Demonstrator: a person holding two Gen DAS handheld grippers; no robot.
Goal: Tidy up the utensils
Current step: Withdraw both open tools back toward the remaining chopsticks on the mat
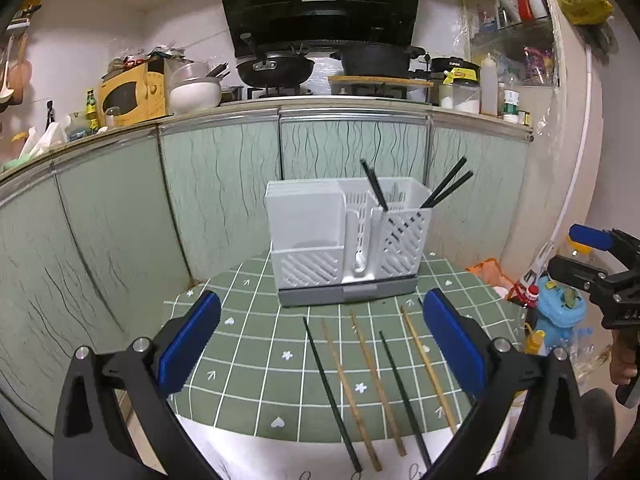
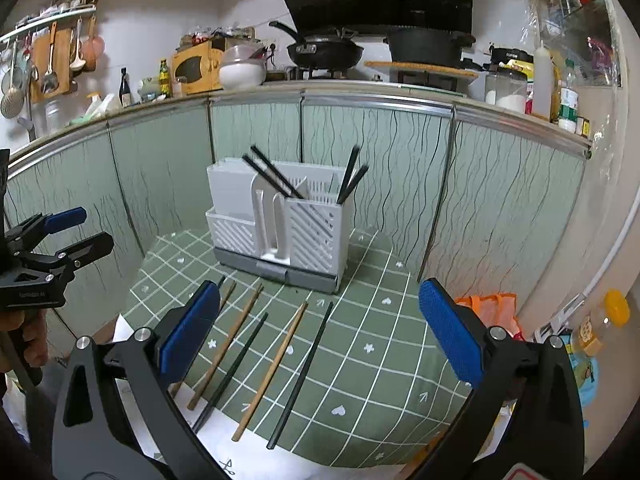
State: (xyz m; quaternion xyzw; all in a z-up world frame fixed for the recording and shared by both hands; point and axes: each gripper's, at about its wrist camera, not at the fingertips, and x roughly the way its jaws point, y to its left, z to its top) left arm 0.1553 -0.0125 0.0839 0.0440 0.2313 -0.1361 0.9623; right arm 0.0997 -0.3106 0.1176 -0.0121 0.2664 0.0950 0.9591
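A white slotted utensil holder (image 1: 344,240) (image 2: 280,224) stands at the back of a small table with a green grid cloth (image 1: 248,360) (image 2: 380,320). Black chopsticks (image 1: 448,186) (image 2: 350,180) lean out of its right compartment, and more (image 1: 376,188) (image 2: 276,176) stick out nearer the middle. On the cloth in front lie several loose chopsticks side by side, some wooden (image 1: 378,384) (image 2: 272,368) and some black (image 1: 332,396) (image 2: 300,376). My left gripper (image 1: 320,340) (image 2: 92,228) hovers open above them, holding nothing. My right gripper (image 2: 320,332) (image 1: 560,248) is open too, over the right half of the table.
Green cabinet doors (image 1: 220,184) under a kitchen counter close in the table's back and left. An orange bag (image 2: 492,308) and bottles (image 1: 560,312) sit on the floor at the right. A person's hand (image 2: 24,340) holds the left gripper's handle.
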